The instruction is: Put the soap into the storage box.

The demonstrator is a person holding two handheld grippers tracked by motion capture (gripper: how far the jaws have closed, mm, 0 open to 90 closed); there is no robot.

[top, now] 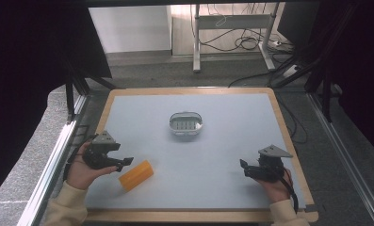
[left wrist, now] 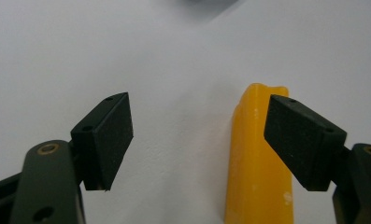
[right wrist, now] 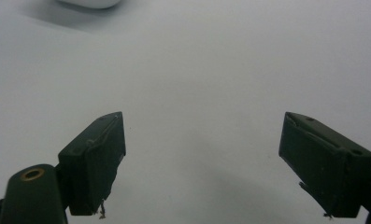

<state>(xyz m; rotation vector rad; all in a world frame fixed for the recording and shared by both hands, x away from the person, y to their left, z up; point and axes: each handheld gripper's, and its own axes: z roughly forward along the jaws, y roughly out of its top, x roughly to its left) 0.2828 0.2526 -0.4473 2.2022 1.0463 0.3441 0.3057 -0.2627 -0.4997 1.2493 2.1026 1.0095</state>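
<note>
The yellow-orange block, a smooth waxy-looking bar with rounded edges that could be soap, lies flat on the pale grey mat of the desk, near the front left, just beside the left gripper. Nothing has been lifted yet, as far as I can judge: the bar rests on the mat and the work looks to be at its very start, with the grasp and whatever carrying follows all left to do. In the left gripper view the block runs lengthwise up from the bottom edge, just inside the right-hand pad, and the black fingers stand wide apart with their rough foam-like pads pressing on nothing. The right gripper sits well apart at the front right of the desk, its dark fingers likewise spread wide over bare mat, holding nothing. Towards the middle of the desk stands a small oval dish of white plastic with a ribbed, slotted inner tray, empty as far as I can see; it seems a likely place for the bar to go. The desk has a light wooden rim round the matt grey surface.
</note>
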